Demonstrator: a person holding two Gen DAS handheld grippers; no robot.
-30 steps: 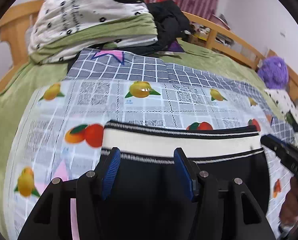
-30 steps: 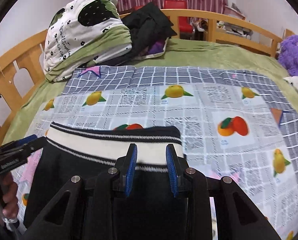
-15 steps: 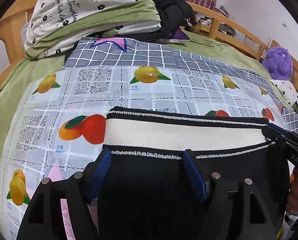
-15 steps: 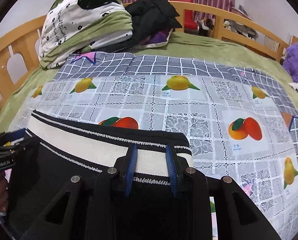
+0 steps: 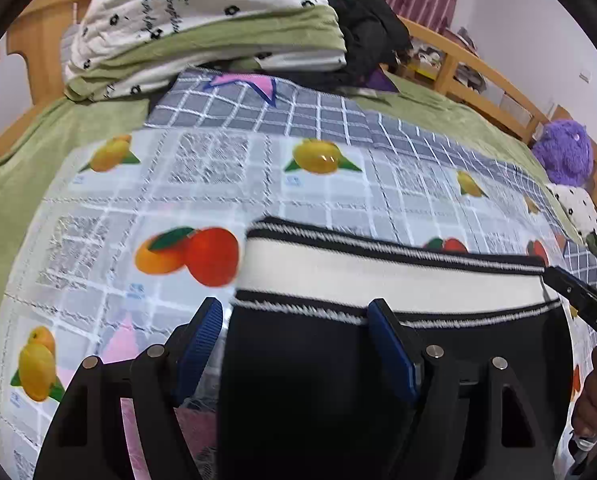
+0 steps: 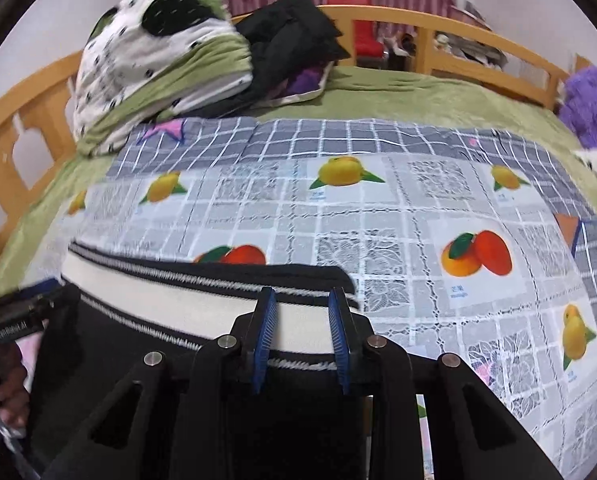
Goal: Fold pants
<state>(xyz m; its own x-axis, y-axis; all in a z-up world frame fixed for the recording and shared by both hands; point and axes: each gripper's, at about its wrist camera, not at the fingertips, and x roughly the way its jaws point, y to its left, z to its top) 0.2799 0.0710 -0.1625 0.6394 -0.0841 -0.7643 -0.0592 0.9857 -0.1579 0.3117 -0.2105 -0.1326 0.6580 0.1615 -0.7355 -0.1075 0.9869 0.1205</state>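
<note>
- The pants (image 5: 378, 360), black with a cream waistband (image 5: 390, 276) edged in black-and-white stitching, lie flat on the fruit-print mat (image 5: 202, 184) covering the bed (image 6: 418, 96), at the mat's near edge and towards its left side.
- Left gripper (image 5: 294, 340): jaws set wide apart, straddling the left side edge of the pants just below the waistband. A second ago the gap was narrower and sat wholly over the fabric; it has since opened and shifted outward, one pad now over the mat.
- Right gripper (image 6: 303, 334): jaws narrowly apart over the waistband near its right corner, holding nothing visibly. This gap is unchanged over the last second; the tool has moved forward onto the band.
- Assessment: both tools appear to have released the garment after laying it down. The waist end looks smooth and square, so the next fold could proceed.
- Noted at the far left corner: a folded quilt (image 6: 158, 68) and dark clothing (image 6: 294, 40), well apart from the work.
</note>
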